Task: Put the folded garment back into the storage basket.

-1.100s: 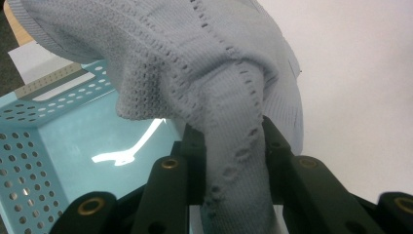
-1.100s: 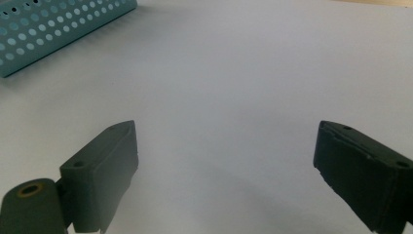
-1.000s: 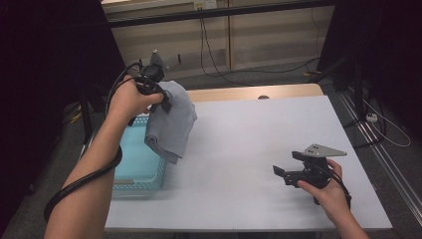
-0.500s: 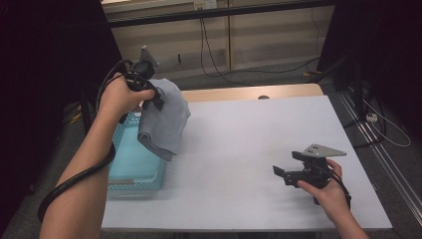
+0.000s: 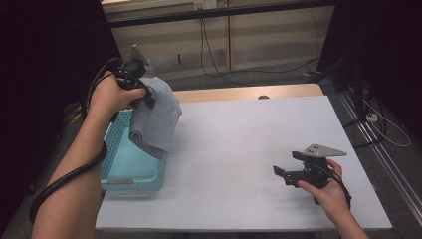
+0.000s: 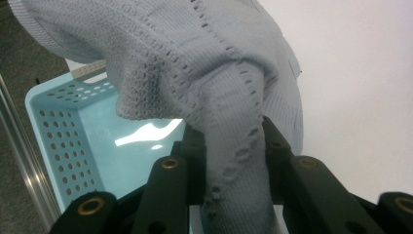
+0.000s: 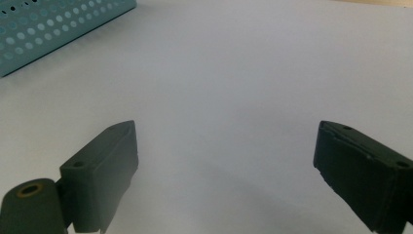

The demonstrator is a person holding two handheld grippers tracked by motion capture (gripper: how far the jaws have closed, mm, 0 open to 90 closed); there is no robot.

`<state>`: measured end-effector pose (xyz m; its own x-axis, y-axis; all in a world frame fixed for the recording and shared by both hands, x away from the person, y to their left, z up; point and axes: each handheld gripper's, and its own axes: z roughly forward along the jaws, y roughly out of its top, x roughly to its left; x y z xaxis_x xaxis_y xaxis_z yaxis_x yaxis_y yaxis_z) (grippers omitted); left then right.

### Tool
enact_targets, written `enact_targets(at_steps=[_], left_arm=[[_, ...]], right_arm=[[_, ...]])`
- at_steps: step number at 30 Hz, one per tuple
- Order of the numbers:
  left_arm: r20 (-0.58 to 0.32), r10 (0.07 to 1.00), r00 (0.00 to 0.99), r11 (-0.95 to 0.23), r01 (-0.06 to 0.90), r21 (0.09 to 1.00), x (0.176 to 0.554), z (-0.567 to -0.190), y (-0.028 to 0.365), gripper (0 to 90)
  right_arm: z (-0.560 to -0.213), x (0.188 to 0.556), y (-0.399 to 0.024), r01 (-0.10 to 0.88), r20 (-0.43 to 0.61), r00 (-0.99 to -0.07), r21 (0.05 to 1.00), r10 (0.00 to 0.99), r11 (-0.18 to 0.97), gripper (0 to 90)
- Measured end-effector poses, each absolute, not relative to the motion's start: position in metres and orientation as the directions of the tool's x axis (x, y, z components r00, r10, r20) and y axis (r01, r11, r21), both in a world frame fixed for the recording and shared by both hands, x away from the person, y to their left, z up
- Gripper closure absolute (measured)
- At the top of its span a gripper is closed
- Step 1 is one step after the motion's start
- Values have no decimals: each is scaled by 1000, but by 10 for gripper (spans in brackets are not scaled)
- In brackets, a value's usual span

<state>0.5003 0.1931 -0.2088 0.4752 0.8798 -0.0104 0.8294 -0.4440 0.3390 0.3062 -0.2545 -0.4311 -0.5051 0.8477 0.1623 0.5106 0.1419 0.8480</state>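
Grey knit (image 5: 155,117) hangs over basket (image 5: 115,174) (L gripper (image 5: 144,97) clamped).

Left gripper (image 5: 144,97) raised, fingers clamped; right gripper (image 5: 283,172) low, fingers spread.

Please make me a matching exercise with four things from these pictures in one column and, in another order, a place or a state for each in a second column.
1. grey knitted cloth
2. turquoise basket
3. left gripper
4. right gripper

A. jaws open, nothing between them
B. stands at the table's left edge
C. hangs in the air above the basket
D. shut on the cloth

Pairs: 1-C, 2-B, 3-D, 4-A
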Motion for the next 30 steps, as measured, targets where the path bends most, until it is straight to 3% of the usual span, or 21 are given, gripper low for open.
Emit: enact_targets(at_steps=[30], left_arm=[[0, 920, 391, -370, 870, 326, 505, -238, 234, 711]], right_arm=[[-430, 306, -254, 511, 163, -507, 848, 846, 142, 90]])
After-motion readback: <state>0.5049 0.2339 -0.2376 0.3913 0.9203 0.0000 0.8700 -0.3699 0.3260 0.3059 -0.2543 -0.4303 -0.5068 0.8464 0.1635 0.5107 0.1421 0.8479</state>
